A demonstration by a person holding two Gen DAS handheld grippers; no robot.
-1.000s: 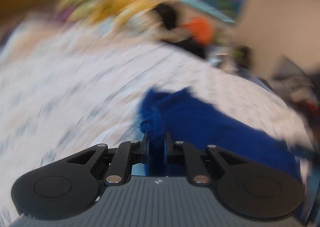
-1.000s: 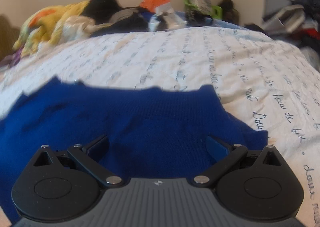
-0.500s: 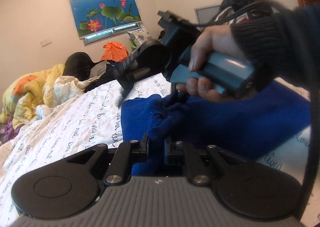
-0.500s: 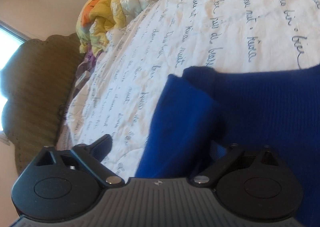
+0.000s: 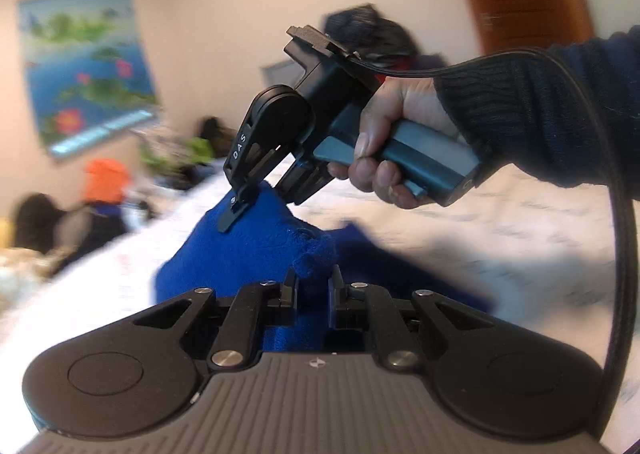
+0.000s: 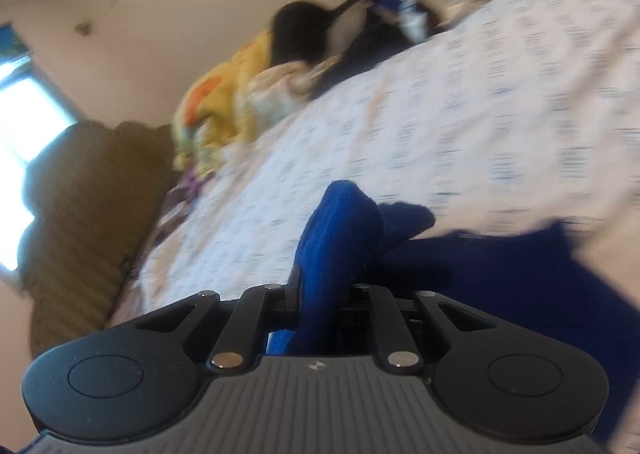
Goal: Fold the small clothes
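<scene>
A royal-blue knit garment (image 5: pixel 244 254) is lifted off the white bedsheet (image 5: pixel 500 238). My left gripper (image 5: pixel 313 282) is shut on a bunched edge of it. My right gripper (image 6: pixel 318 286) is shut on another fold of the blue garment (image 6: pixel 336 238), which rises between its fingers. In the left wrist view the right gripper (image 5: pixel 240 209) comes down from above, held by a hand in a dark sleeve, pinching the cloth's raised peak. The rest of the garment trails onto the sheet (image 6: pixel 460 141).
A heap of clothes and a yellow quilt (image 6: pixel 224 101) lies at the far end of the bed. A brown padded headboard (image 6: pixel 80 205) stands at the left. A black cable (image 5: pixel 624 254) hangs from the right gripper. A flower poster (image 5: pixel 84 65) hangs on the wall.
My right gripper, open over the flat garment before, has shut on a fold and lifted it. My left gripper stays shut on its edge and has risen with it.
</scene>
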